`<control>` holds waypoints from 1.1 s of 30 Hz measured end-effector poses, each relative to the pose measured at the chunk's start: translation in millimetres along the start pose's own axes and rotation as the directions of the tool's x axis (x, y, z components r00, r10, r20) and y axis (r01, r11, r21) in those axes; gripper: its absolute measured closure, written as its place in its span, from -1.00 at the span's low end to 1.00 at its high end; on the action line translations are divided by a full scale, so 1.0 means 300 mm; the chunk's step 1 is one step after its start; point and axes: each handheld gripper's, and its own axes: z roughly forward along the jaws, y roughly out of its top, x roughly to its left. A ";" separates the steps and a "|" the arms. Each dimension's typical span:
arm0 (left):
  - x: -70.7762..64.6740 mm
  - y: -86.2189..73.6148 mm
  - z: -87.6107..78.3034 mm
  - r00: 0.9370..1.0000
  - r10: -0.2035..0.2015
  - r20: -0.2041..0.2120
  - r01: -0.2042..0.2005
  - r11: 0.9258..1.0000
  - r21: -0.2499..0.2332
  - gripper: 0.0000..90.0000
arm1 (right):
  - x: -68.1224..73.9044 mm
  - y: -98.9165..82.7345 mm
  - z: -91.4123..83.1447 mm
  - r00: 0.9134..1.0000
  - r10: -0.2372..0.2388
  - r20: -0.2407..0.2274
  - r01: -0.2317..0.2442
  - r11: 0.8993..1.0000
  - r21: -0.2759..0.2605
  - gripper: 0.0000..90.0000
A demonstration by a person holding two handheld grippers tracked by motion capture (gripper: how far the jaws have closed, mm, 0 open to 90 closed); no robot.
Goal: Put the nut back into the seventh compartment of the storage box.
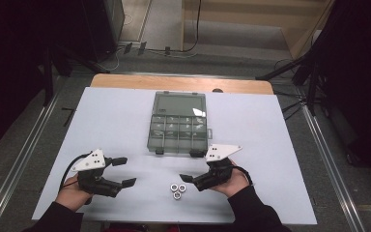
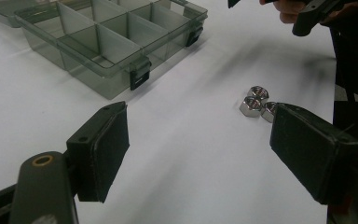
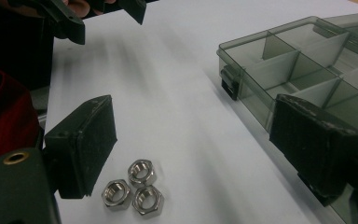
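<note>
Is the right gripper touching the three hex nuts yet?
Apart. In the right gripper view, white table shows between the open right gripper and the hex nuts, which lie near one pad.

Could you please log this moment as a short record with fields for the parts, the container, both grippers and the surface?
parts: three hex nuts, clustered, touching one another, on the table
container: compartment box, lid open, the compartments in sight look empty
left gripper: open, holding nothing, left of the nuts
right gripper: open, holding nothing, just right of the nuts
surface: white table
</note>
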 end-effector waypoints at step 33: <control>0.000 -0.002 0.001 1.000 -0.005 0.007 0.005 1.000 0.012 -0.56 | 0.057 0.041 0.085 0.989 -0.145 -0.009 0.137 0.910 0.391 -0.37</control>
